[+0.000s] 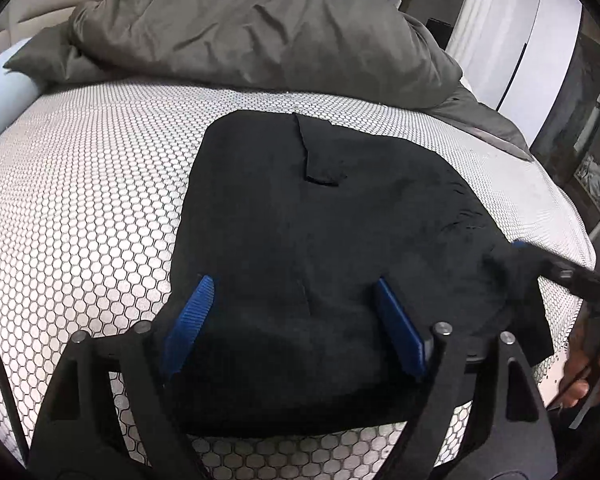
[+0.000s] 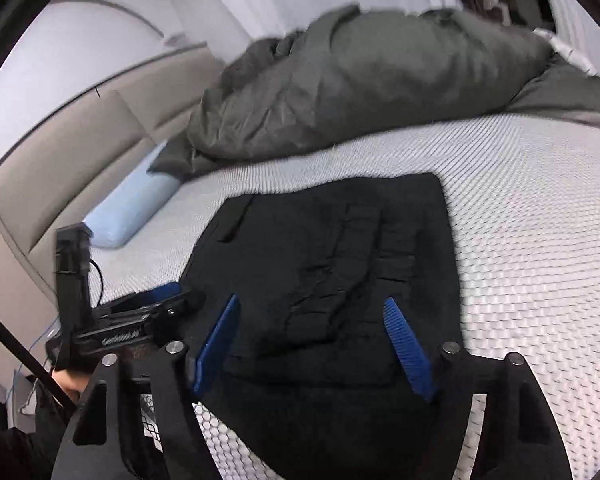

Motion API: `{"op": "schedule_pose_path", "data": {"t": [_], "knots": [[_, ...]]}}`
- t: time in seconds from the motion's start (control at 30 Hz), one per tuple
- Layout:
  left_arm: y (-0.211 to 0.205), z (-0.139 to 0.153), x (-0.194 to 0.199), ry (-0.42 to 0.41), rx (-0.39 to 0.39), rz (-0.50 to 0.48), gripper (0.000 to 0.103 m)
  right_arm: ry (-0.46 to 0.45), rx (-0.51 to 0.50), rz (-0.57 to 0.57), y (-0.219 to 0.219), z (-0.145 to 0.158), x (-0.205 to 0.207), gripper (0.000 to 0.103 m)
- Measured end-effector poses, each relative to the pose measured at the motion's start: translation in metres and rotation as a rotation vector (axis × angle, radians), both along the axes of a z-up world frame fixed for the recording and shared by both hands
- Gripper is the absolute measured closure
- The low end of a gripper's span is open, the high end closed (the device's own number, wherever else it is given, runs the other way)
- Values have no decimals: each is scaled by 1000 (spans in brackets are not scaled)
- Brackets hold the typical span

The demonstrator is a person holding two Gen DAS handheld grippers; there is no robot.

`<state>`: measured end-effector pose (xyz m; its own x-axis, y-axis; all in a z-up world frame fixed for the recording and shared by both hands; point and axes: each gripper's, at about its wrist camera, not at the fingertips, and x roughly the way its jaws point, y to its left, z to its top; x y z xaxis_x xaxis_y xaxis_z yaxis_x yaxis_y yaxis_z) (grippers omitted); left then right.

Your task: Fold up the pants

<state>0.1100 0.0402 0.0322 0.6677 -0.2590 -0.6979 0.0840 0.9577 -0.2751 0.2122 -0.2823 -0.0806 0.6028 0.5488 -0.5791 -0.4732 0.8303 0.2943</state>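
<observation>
Black pants [image 1: 320, 208] lie folded into a compact stack on the honeycomb-patterned mattress [image 1: 80, 200]. My left gripper [image 1: 293, 282] stands open over the near end of the stack, its blue pads [image 1: 188, 320] spread to either side with fabric below them. In the right wrist view the pants [image 2: 332, 248] show stacked creased layers, and my right gripper [image 2: 311, 301] hovers open over their near edge, nothing pinched. The right gripper [image 1: 540, 258] reaches in at the pants' right corner. The left gripper [image 2: 156, 304] shows at the pants' left side.
A bunched grey duvet [image 1: 260, 32] fills the far side of the bed. A light blue pillow [image 2: 136, 208] lies by the beige headboard [image 2: 60, 152]. A person's hand [image 1: 588, 376] shows at the right edge. White mattress [image 2: 540, 240] surrounds the pants.
</observation>
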Motion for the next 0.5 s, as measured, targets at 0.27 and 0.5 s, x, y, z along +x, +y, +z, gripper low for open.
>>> {"op": "schedule_pose_path", "data": {"t": [0.27,0.5], "knots": [[-8,0,-1,-7,-14,11,20,-78,-106,-5,22,-7,0,72],[-6,19,-15,-46,-28,17,20,-233,-94,-6,2,14,-45,94]]}}
